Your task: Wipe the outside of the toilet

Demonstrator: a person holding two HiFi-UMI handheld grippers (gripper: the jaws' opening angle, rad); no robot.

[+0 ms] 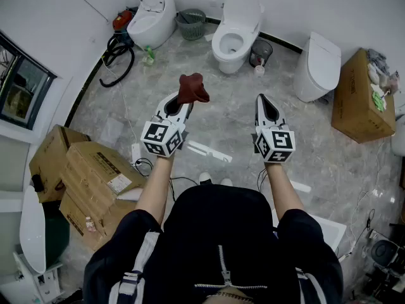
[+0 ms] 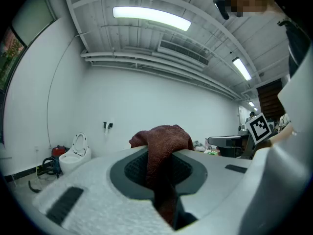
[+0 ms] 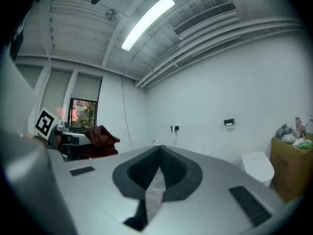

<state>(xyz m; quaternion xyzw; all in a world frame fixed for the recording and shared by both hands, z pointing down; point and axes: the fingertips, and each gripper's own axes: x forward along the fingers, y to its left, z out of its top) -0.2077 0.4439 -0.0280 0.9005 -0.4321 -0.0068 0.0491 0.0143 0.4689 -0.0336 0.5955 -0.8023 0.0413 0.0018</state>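
1. Well left of the middle toilet [image 1: 235, 33] stands a lid-up toilet [image 1: 152, 21] with a black hose [image 1: 117, 50] beside it. A mesh basket [image 1: 192, 24] sits between the 2 toilets, so that flank looks cramped.
2. Here's the left gripper [image 1: 180, 105], in front of the middle toilet and well short of it. Its jaws are clamped on a dark red cloth [image 1: 192, 88] that bunches above the tips.
3. The right gripper [image 1: 265, 100] hangs level with it, jaws pressed together, nothing between them.
4. No wipe yet; this reads as the approach. Best bet: cross the bare floor in front, lay the cloth bunch flat on the outer bowl, keep the clamp firm, stroke downward.
5. Just right of the middle toilet's base sits a small bin [image 1: 260, 50]. Farther right are a lid-down toilet [image 1: 318, 65] and a cardboard box [image 1: 361, 97]. The front offers the widest room.
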